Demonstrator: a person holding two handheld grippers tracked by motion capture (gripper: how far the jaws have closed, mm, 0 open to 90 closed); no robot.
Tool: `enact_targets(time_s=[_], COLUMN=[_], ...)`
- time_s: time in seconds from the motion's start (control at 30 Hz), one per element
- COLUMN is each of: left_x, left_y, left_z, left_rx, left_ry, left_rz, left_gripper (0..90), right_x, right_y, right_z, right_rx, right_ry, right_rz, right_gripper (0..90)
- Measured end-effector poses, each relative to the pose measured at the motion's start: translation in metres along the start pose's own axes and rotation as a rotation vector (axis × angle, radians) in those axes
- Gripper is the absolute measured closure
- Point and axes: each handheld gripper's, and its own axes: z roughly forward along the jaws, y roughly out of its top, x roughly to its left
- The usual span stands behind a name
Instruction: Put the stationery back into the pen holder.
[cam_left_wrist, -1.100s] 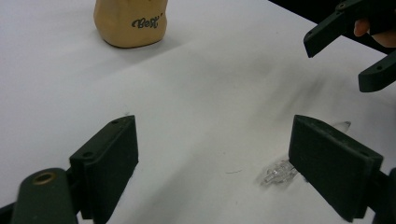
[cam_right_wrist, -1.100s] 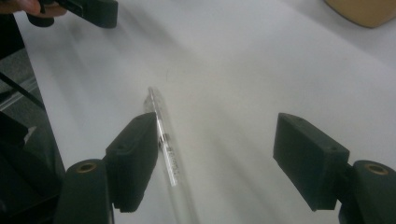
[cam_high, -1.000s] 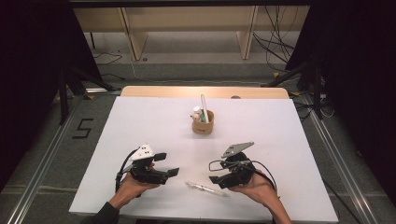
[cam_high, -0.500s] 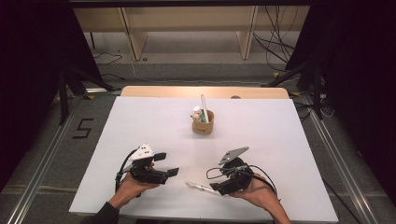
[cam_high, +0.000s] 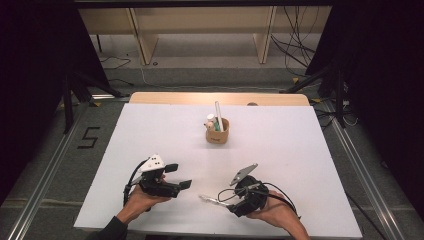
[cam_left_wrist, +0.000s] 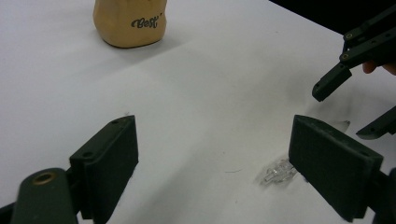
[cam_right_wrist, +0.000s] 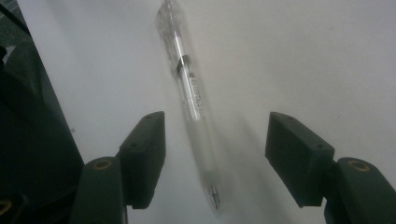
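White table (cam_high: 310, 165) under the high view, person's hands entering from the near edge. Clear ballpoint pen (cam_high: 210, 200) lying flat near the near edge, between the two grippers. Right gripper (cam_high: 226, 201) tilted down over the pen's right end, jaws spread wide, pen (cam_right_wrist: 189, 93) lying between them untouched, tip pointing toward the camera in the right gripper view. Left gripper (cam_high: 180, 176) just left of the pen, resting low, jaws wide apart around bare table, pen's end (cam_left_wrist: 279, 171) just inside its right jaw. Tan paper cup (cam_high: 217, 131) marked "Best" far off at table centre, upright, holding a white pen and other small items
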Motion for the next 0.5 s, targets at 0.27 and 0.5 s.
enact_targets(time_s=[0.27, 0.5], left_x=[-0.0001, -0.0001], left_y=[-0.0001, 0.0], left_z=[0.0003, 0.0003], left_rx=[0.002, 0.002], left_ry=[0.0, 0.0], left_rz=[0.001, 0.001], left_gripper=[15.4, 15.4], right_x=[0.0007, 0.0022], right_y=[-0.0034, -0.0053], right_z=[0.0012, 0.0029], right_rx=[0.046, 0.067], right_ry=[0.004, 0.008], right_rz=[-0.004, -0.023], right_gripper=[46.8, 52.2])
